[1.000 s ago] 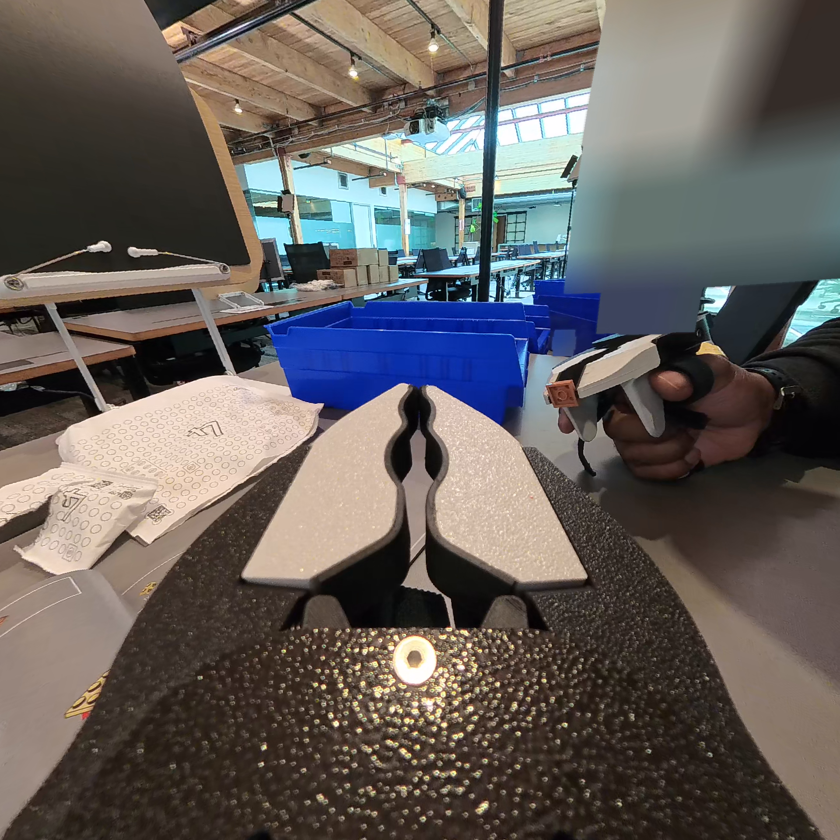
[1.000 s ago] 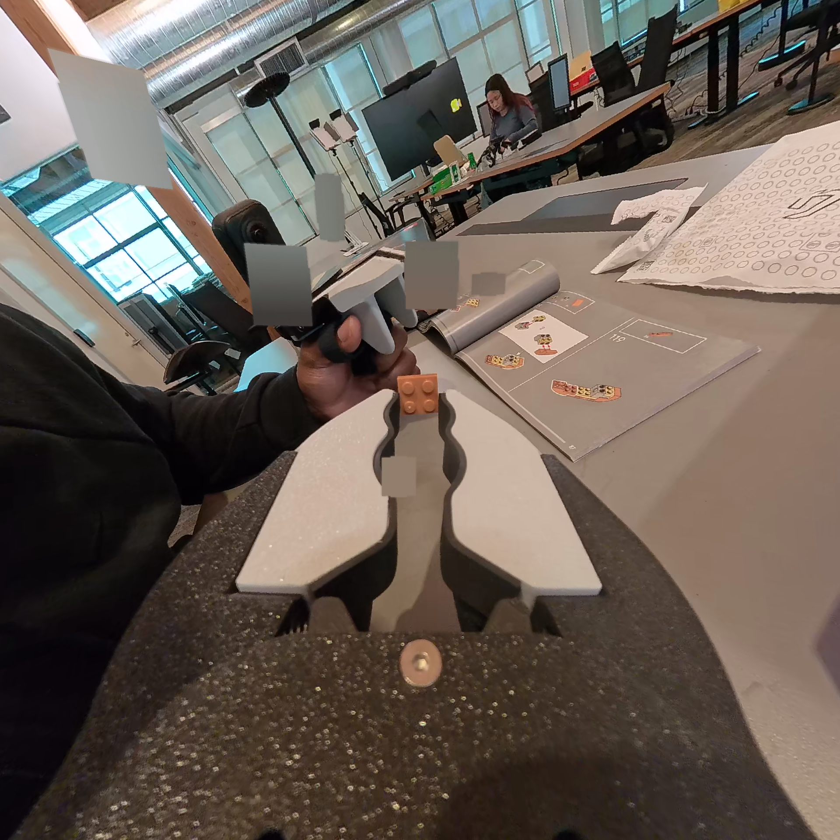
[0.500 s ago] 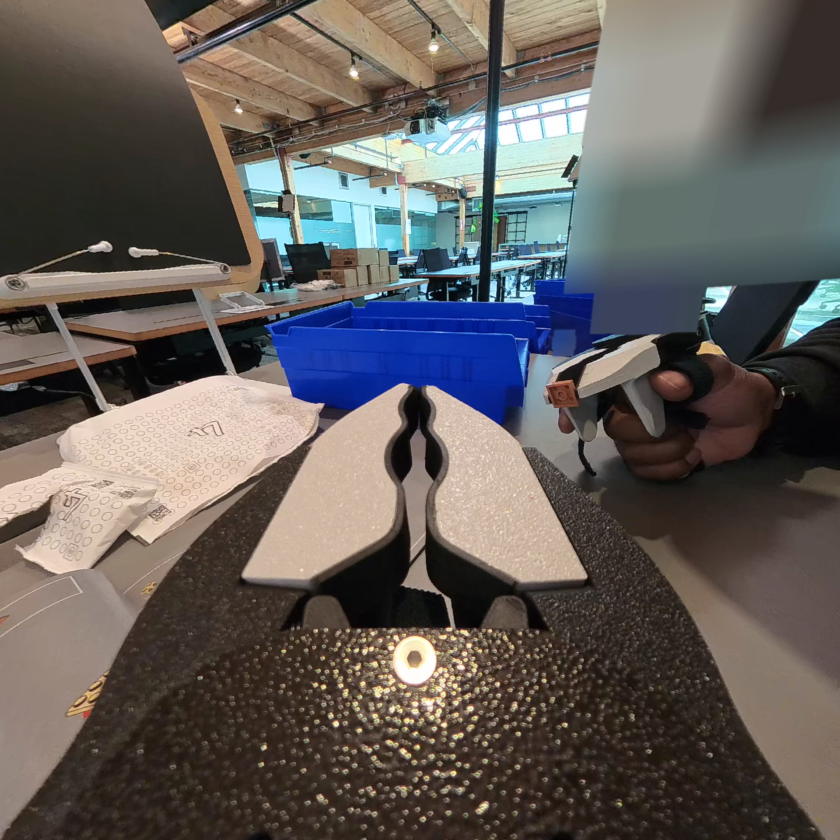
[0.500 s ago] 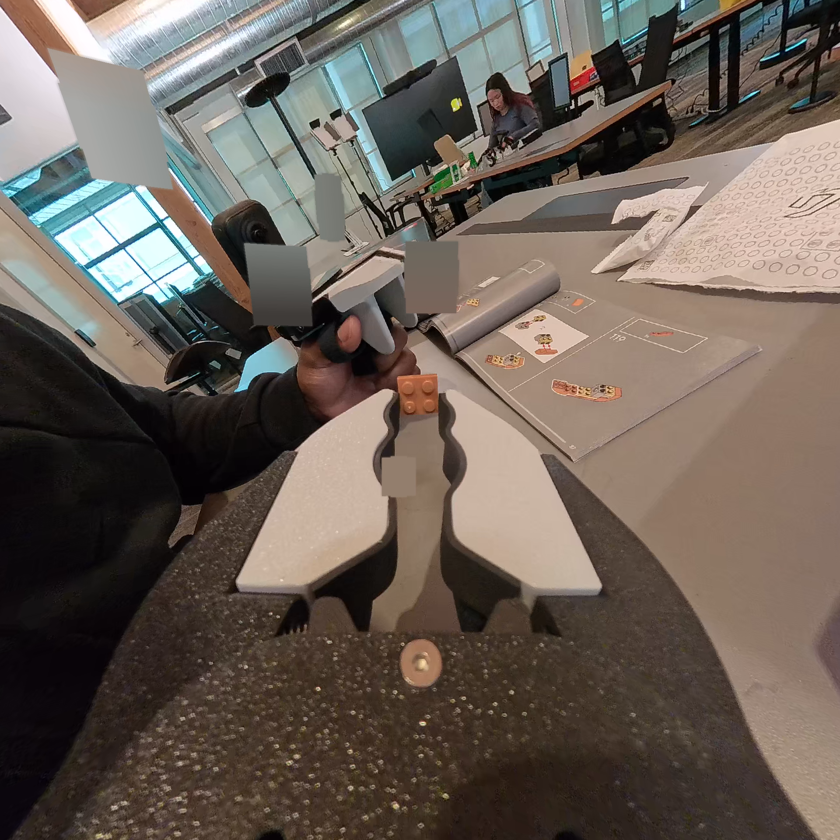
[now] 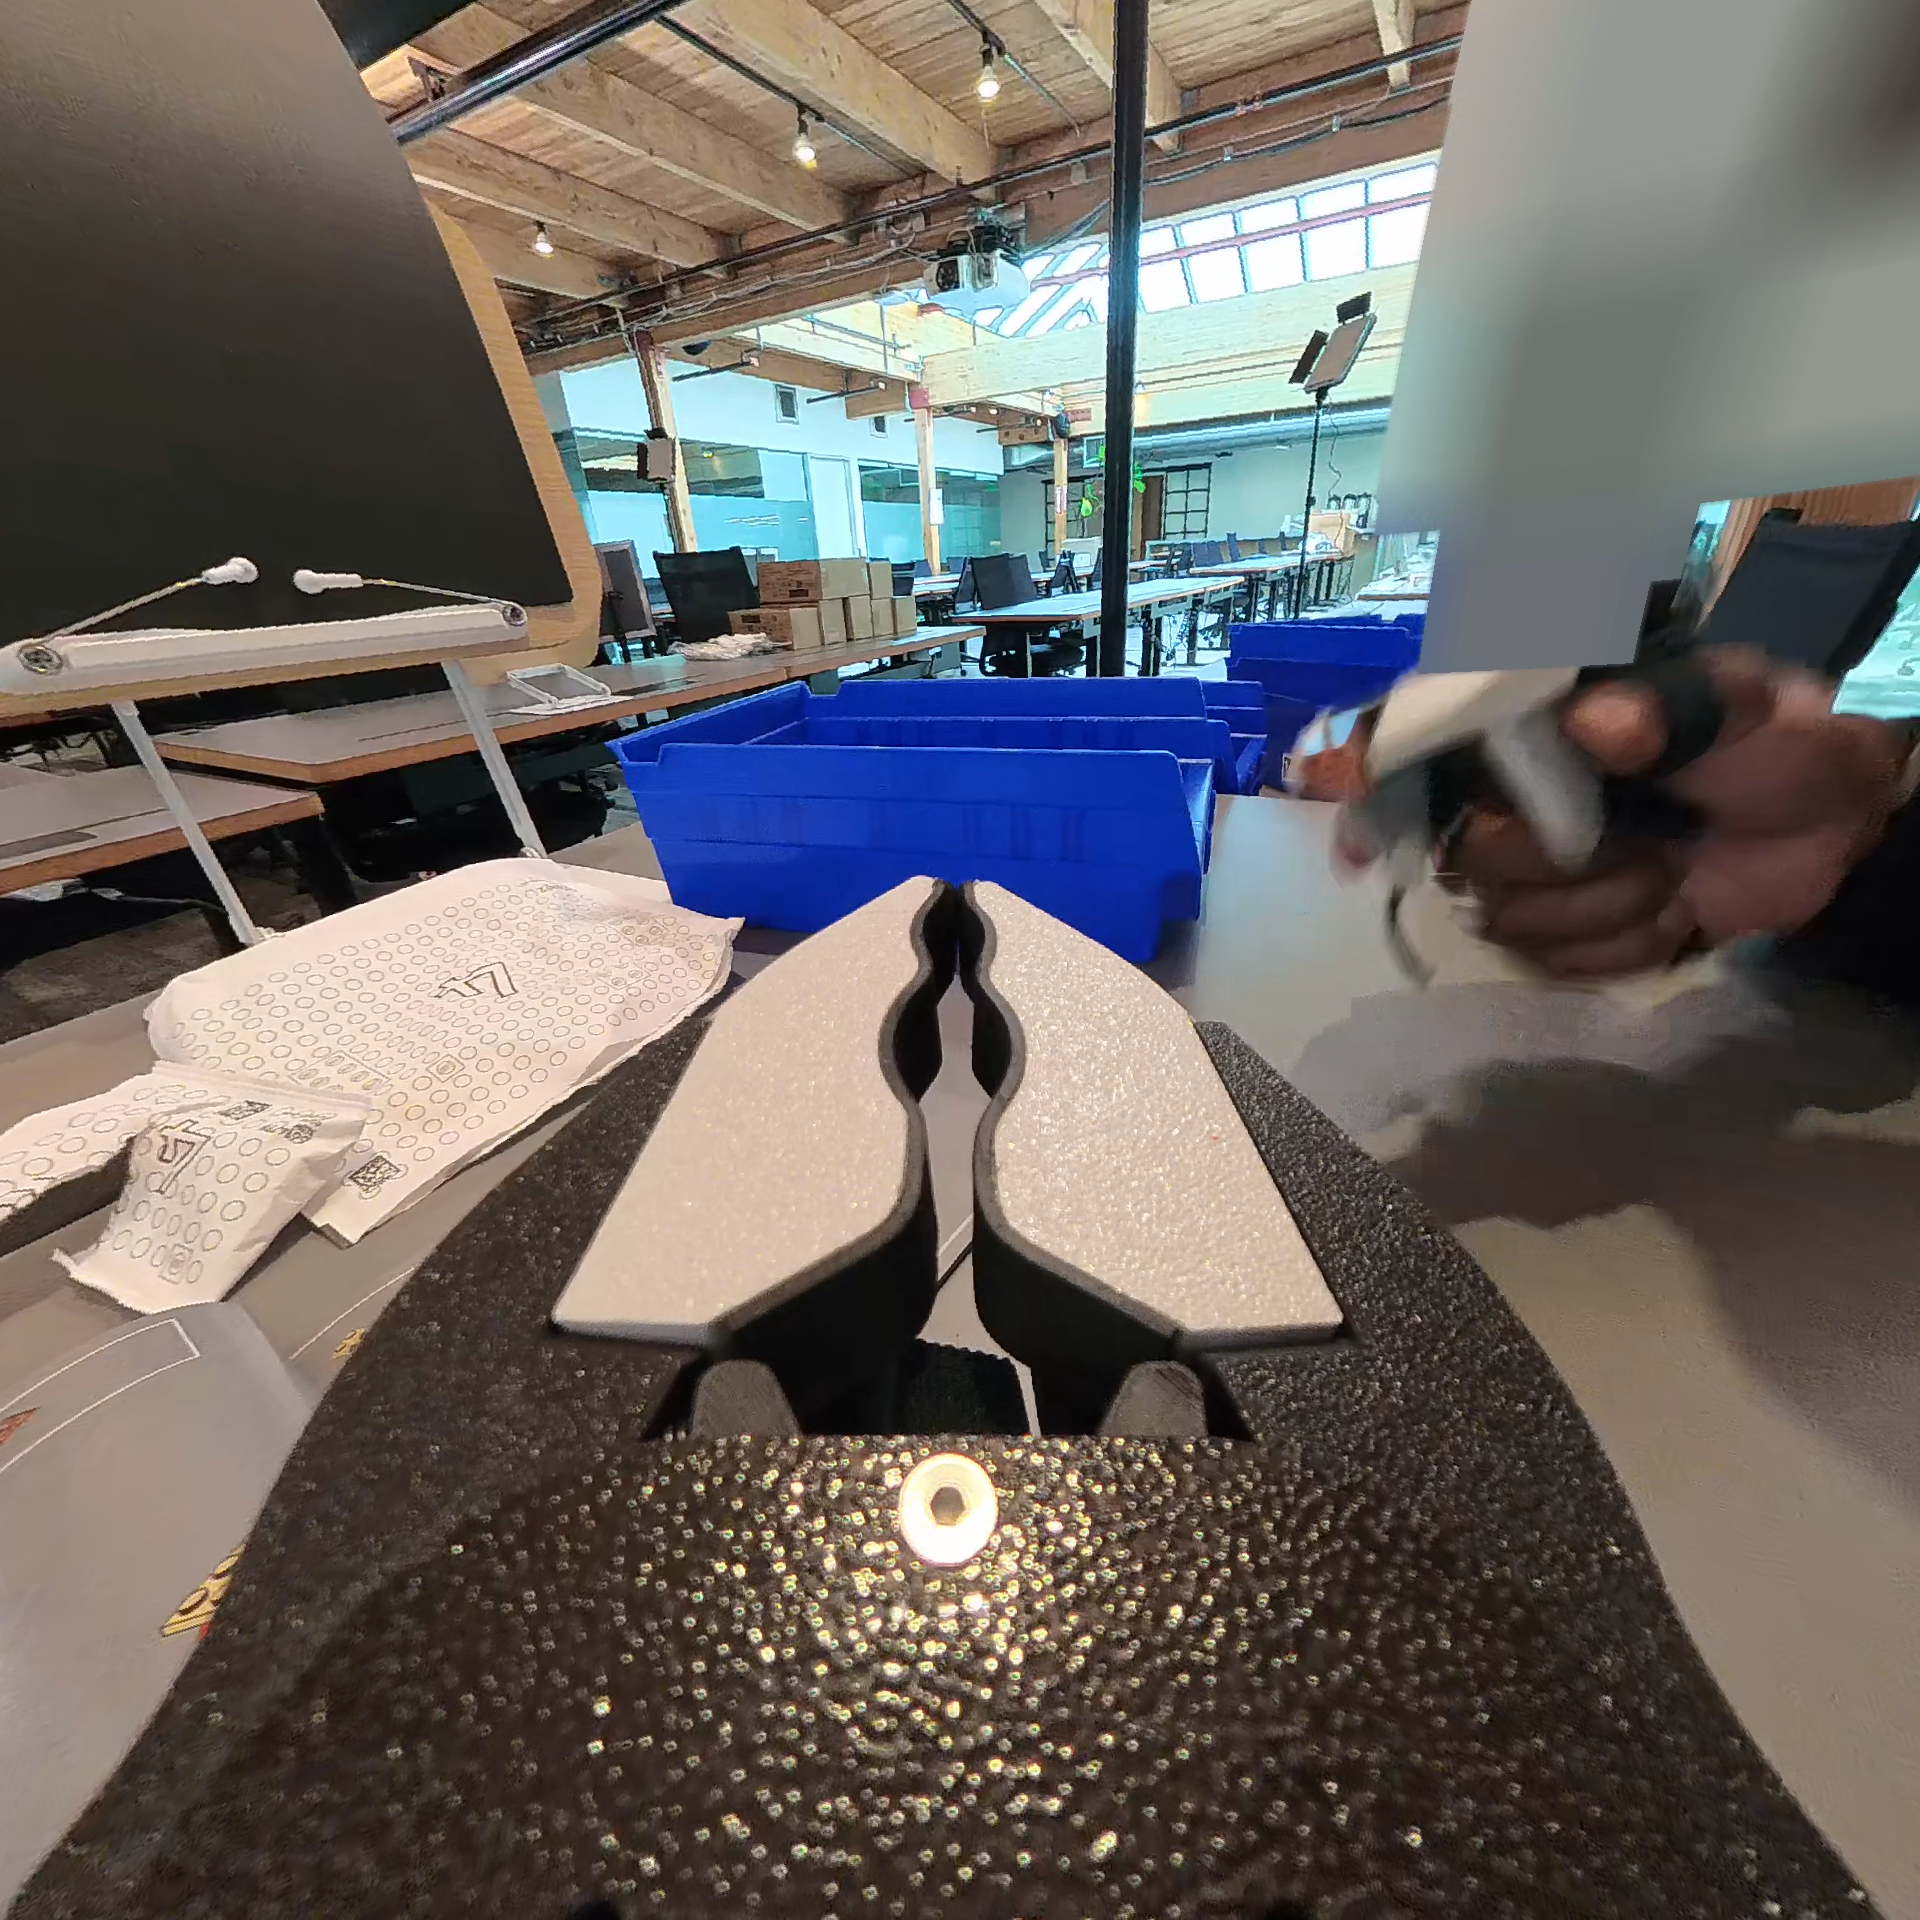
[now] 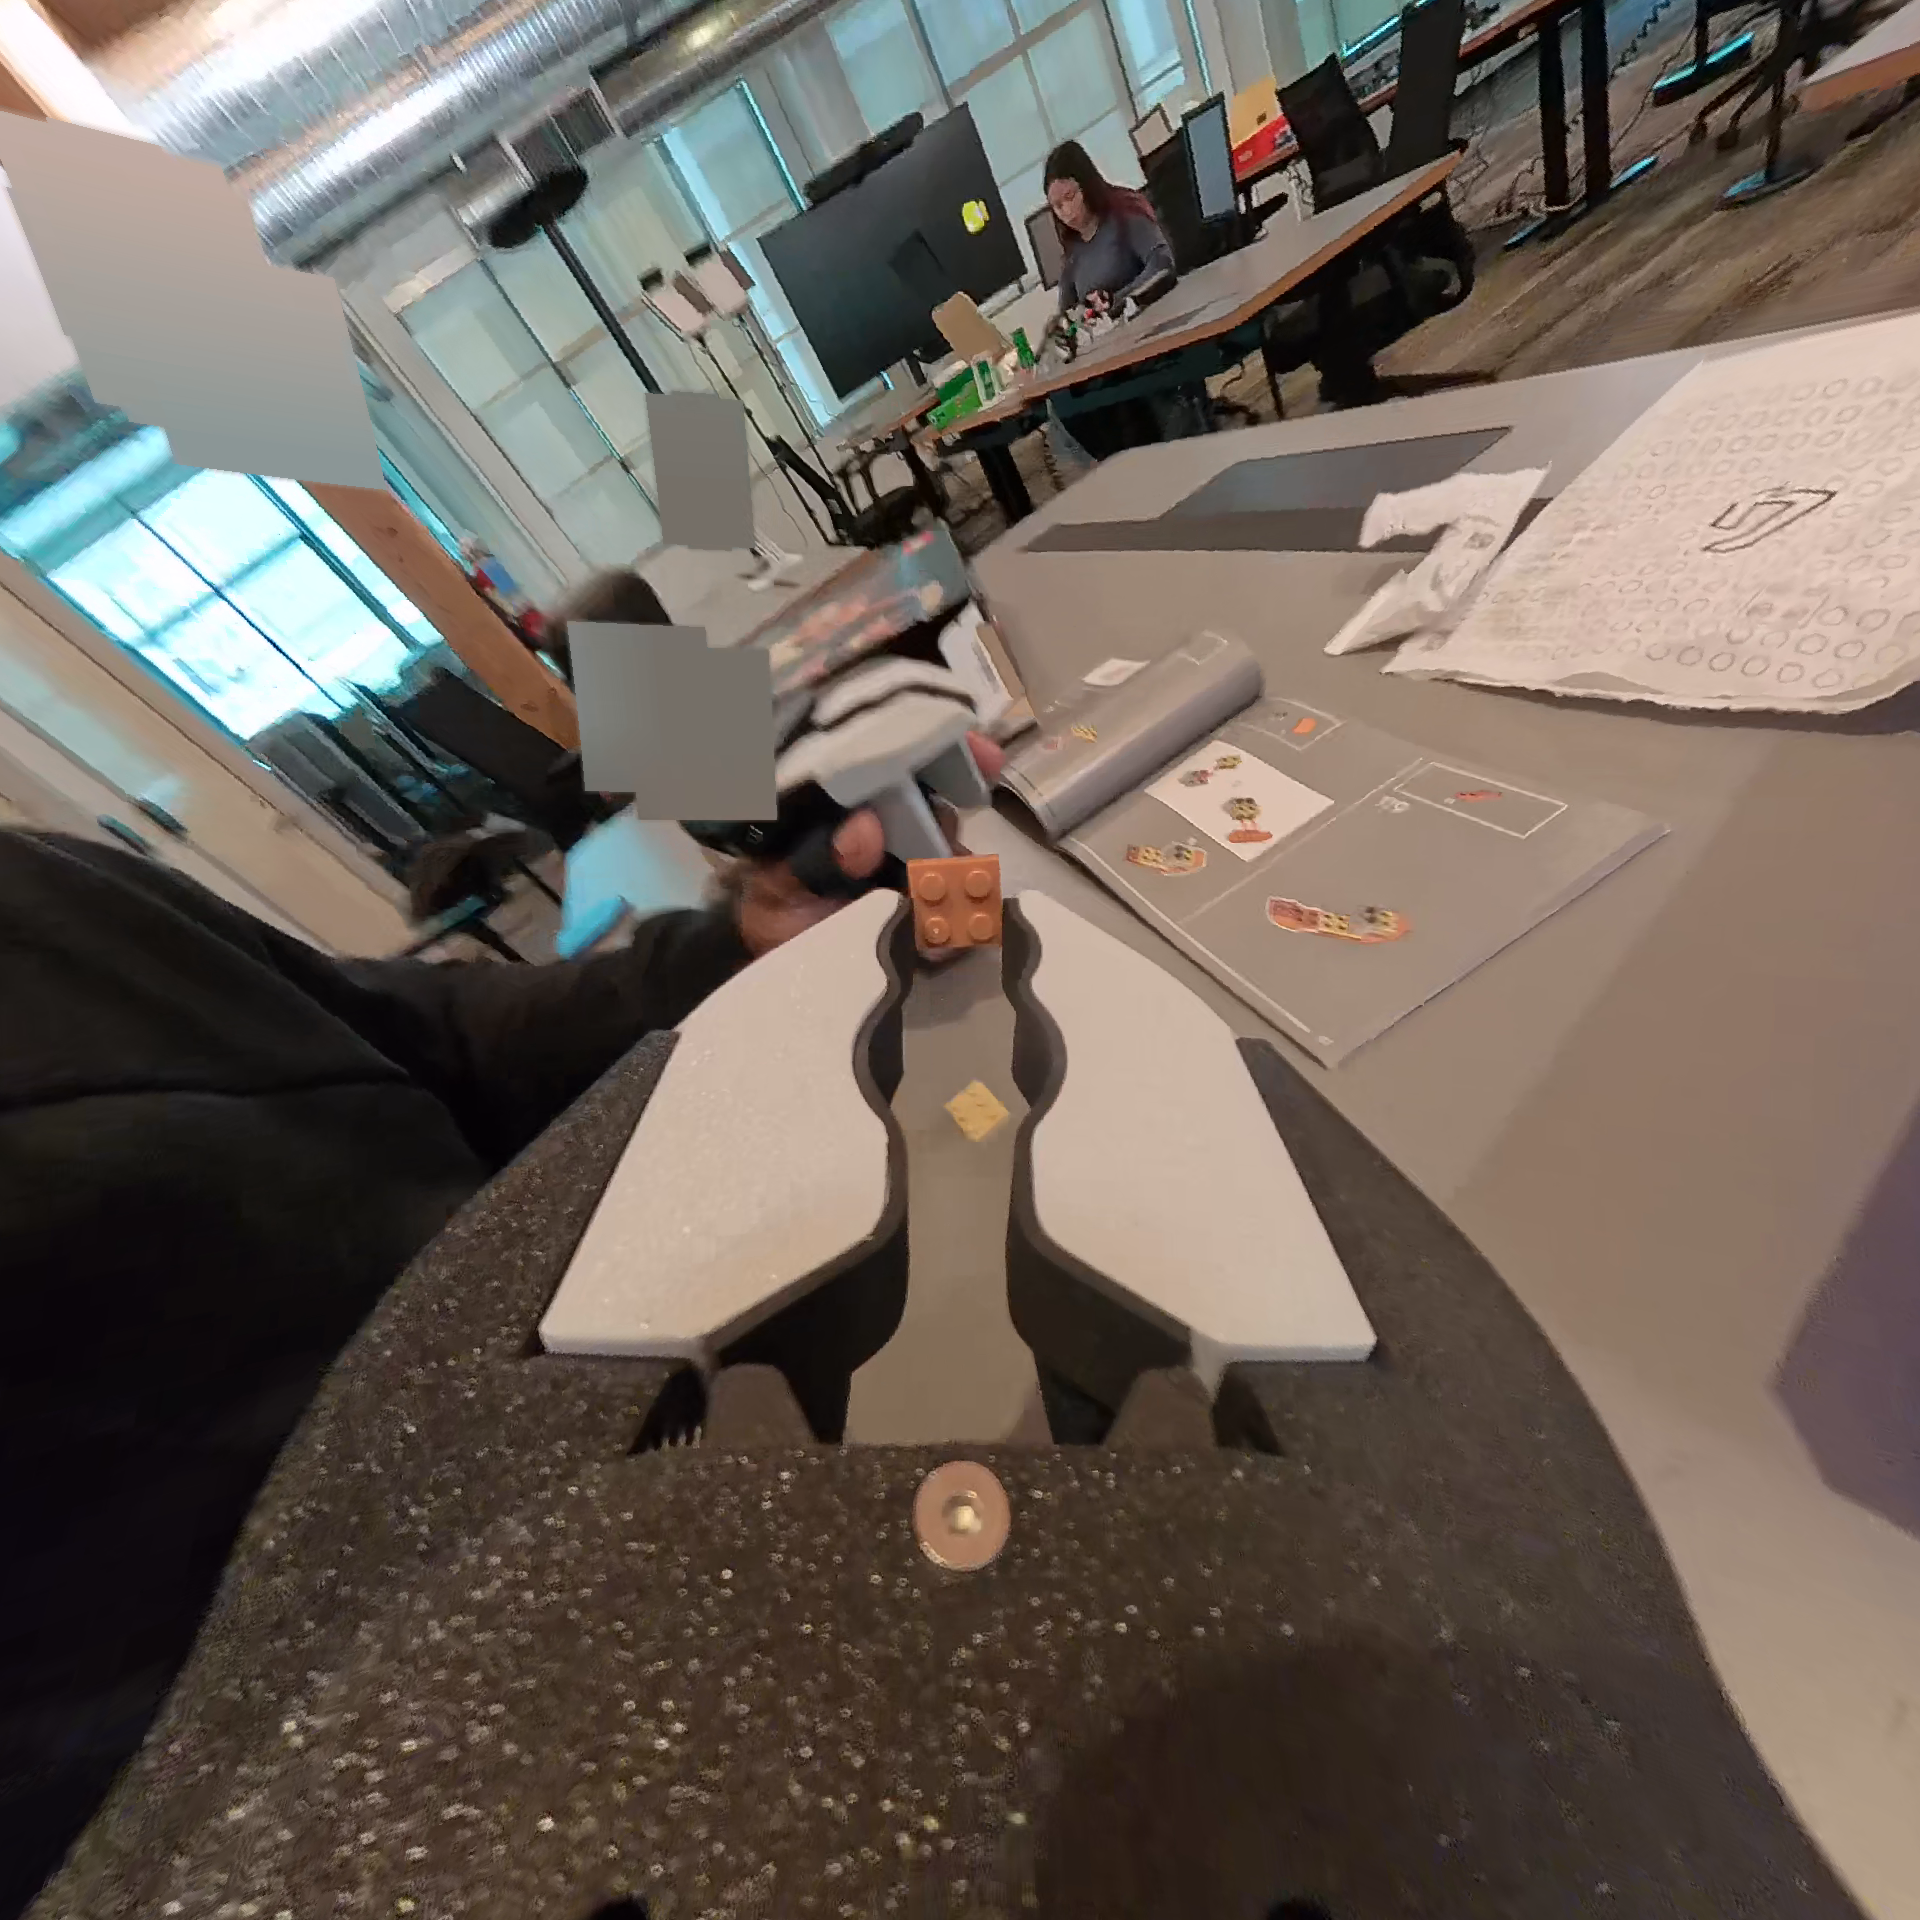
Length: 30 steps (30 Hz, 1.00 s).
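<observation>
My left gripper (image 5: 957, 889) is shut with nothing between its fingertips; it hovers low over the grey table (image 5: 1714, 1403), facing the blue bins (image 5: 914, 821). My right gripper (image 6: 956, 914) is shut on a small orange four-stud plate (image 6: 954, 900), pinched at the fingertips above the table. It also shows blurred in the left wrist view (image 5: 1351, 769), held in a hand at the right. A small yellow plate (image 6: 976, 1110) lies on the table below my right jaws. The left gripper (image 6: 883, 727) shows behind the orange plate, held in a hand.
An open instruction booklet (image 6: 1351, 831) lies on the table right of the orange plate. White printed paper bags (image 5: 447, 997) lie at the left of the left wrist view. A black pole (image 5: 1122, 343) rises behind the bins. A person sits at a far desk (image 6: 1112, 239). My hands' fingertips stand some 12 cm from each other.
My right gripper has lifted and swung with the orange plate still in it; its view has shifted and the yellow plate now shows below. The left gripper has stayed shut and nearly still.
</observation>
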Tool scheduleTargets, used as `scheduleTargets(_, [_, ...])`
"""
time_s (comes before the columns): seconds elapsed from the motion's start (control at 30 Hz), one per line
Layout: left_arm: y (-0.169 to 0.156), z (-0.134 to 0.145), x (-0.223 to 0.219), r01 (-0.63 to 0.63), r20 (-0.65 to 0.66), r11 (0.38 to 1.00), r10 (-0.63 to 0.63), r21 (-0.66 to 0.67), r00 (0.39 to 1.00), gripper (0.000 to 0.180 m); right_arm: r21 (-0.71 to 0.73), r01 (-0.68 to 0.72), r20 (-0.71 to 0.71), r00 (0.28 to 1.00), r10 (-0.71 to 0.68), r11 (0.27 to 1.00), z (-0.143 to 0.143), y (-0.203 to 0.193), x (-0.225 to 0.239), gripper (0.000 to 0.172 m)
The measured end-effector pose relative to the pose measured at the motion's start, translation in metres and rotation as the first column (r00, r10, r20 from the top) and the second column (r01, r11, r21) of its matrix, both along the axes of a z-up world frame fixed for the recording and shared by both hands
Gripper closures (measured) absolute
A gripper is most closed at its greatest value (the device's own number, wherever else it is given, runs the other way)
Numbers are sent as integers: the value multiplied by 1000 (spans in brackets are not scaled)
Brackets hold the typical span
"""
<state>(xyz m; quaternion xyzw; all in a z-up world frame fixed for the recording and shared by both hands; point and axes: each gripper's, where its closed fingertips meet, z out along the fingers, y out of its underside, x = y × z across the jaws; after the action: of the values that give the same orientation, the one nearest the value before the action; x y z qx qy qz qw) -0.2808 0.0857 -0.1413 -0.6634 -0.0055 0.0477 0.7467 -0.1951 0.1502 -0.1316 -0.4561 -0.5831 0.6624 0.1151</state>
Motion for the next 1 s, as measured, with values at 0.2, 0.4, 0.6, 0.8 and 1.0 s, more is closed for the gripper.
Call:
scheduleTargets(0.2, [1,-2,2,-19,-34,1000,18,-19,999,180,132,92,-72,994,-83,987,86,87,23,156])
scheduleTargets(0.4, [4,-4,1,-31,-42,999,29,-35,999,180,703,95,134,956,-262,705,14,222,-56,156])
scheduleTargets(0.6, [2,-4,-6,-67,-55,997,65,-35,996,180,783,-159,380,887,-261,602,-72,244,-103,156])
scheduleTargets(0.8, [1,-4,-14,-86,-38,996,85,-29,996,180,809,-224,429,856,-287,544,-104,248,-113,155])
scheduleTargets(1.0, [1,-4,-14,-92,-48,995,90,-33,995,180,827,-235,428,852,-301,511,-111,248,-110,147])
